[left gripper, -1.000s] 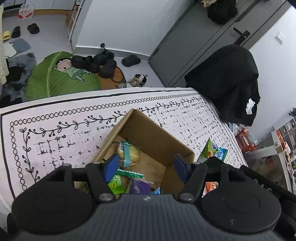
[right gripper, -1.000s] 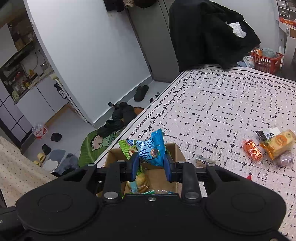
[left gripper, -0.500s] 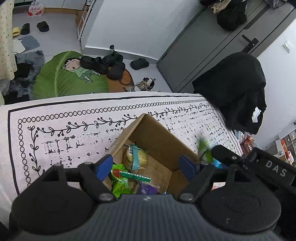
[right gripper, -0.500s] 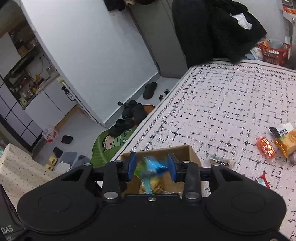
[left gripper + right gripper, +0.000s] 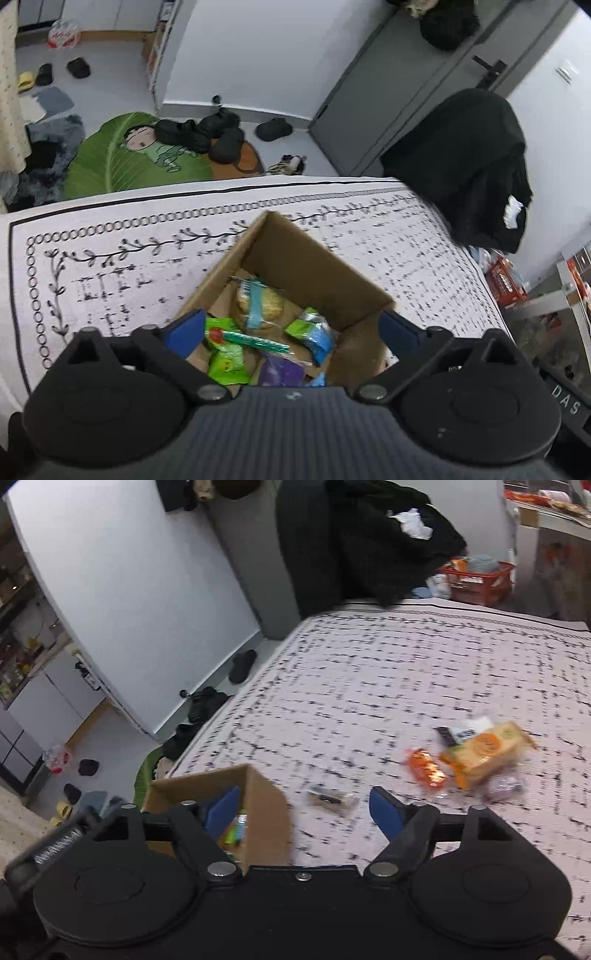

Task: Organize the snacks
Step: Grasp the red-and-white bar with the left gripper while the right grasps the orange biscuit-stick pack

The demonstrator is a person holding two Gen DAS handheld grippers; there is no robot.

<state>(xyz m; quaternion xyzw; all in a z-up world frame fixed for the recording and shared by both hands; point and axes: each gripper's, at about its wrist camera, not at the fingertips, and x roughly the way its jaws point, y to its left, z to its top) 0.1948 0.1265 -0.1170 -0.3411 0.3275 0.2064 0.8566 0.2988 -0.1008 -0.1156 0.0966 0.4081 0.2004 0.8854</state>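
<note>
Left gripper (image 5: 291, 328): hovered over the cardboard box (image 5: 314, 273), tilted down into it, blue fingers (image 5: 186, 328) spread wide, holding nothing.
Right gripper (image 5: 304, 810): fingers (image 5: 384, 808) wide apart and empty, left one over the box's corner.
Box: near the bed's (image 5: 369, 686) foot edge, holding a blue-green packet (image 5: 314, 332) and green packets (image 5: 225, 363).
Loose snacks: orange packet (image 5: 424, 768) and yellow cake pack (image 5: 484, 749), clustered mid-bed, well apart from the box.

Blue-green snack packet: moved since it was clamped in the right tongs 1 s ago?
Yes. The blue-green snack packet now lies inside the cardboard box, by its right wall; the right tongs are open and empty.
</note>
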